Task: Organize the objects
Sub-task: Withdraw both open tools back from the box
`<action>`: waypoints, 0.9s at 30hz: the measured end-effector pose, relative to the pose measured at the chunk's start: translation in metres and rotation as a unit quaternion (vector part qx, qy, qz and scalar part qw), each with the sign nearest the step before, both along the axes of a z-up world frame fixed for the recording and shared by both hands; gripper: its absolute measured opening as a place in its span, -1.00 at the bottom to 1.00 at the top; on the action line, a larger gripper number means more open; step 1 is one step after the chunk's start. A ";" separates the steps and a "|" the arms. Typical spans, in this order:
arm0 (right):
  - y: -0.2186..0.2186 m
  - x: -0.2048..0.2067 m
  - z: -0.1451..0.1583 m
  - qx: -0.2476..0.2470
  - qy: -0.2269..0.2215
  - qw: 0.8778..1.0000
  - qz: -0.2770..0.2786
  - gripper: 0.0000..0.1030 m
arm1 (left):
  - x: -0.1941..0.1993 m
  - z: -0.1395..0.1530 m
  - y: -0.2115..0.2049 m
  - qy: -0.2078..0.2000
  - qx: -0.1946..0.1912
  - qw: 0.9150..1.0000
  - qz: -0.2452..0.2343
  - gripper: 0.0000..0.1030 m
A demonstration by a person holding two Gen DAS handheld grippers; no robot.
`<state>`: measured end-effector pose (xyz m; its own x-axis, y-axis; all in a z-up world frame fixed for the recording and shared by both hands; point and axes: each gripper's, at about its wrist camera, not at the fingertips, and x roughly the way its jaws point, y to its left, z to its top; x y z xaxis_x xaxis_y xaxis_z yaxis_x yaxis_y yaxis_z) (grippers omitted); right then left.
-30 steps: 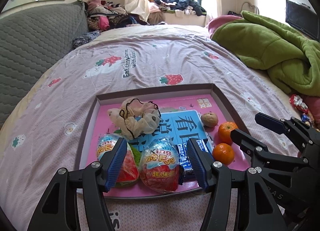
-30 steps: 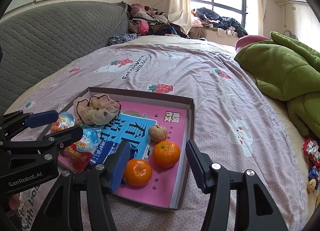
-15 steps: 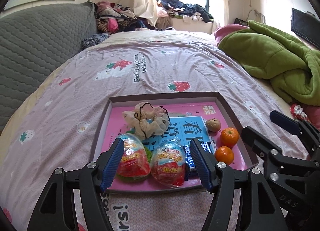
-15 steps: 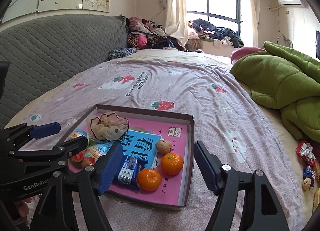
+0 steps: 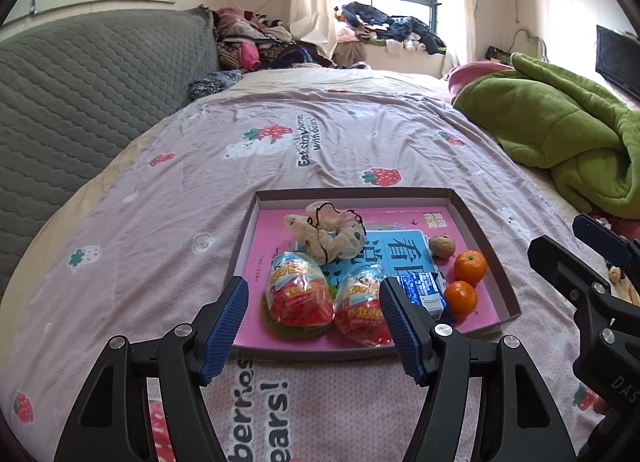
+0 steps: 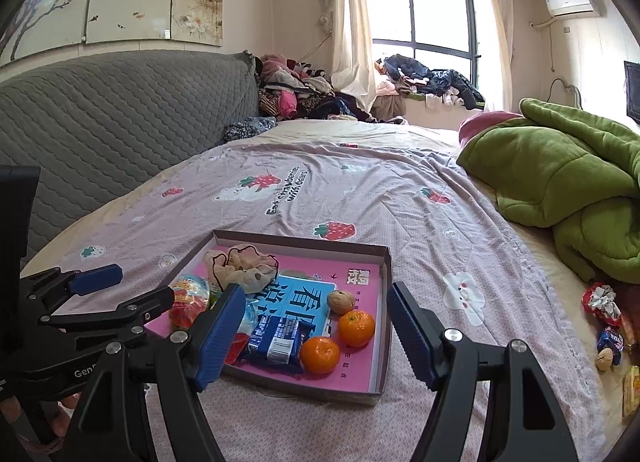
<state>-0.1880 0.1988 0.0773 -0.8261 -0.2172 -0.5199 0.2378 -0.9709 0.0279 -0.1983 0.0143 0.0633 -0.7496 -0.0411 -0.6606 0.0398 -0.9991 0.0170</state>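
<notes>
resting on the strawberry-print bedspread (image 5: 360, 134), the shallow box (image 5: 486, 240) with a pink floor holds two foil-wrapped eggs (image 5: 300, 288) side by side at its near edge, a beige scrunchie (image 5: 326, 232) behind them, a blue snack packet (image 6: 276, 340), a walnut (image 6: 340, 301) and two oranges (image 6: 356, 328) near its right wall. the left gripper (image 5: 314, 328) hovers over the near edge, its blue pads spread wide with nothing between them. the right gripper (image 6: 316, 336) hangs beside it, likewise spread and empty.
</notes>
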 end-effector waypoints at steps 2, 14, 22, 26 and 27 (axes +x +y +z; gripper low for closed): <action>-0.002 0.007 0.002 0.001 0.006 1.000 0.000 0.41 | 0.005 0.003 -0.002 0.002 -0.002 1.000 0.001 0.35; -0.002 0.038 0.007 -0.003 0.010 1.000 -0.001 0.41 | 0.037 0.015 -0.006 0.015 0.002 1.000 -0.001 0.35; 0.000 0.055 0.005 -0.002 0.008 1.000 -0.003 0.41 | 0.055 0.016 -0.006 0.017 0.004 1.000 0.001 0.35; 0.002 0.063 0.001 -0.003 0.000 1.000 -0.009 0.41 | 0.061 0.014 -0.005 0.016 0.006 1.000 -0.002 0.35; 0.002 0.064 0.000 -0.002 -0.002 1.000 -0.009 0.41 | 0.063 0.013 -0.004 0.016 0.005 1.000 -0.004 0.35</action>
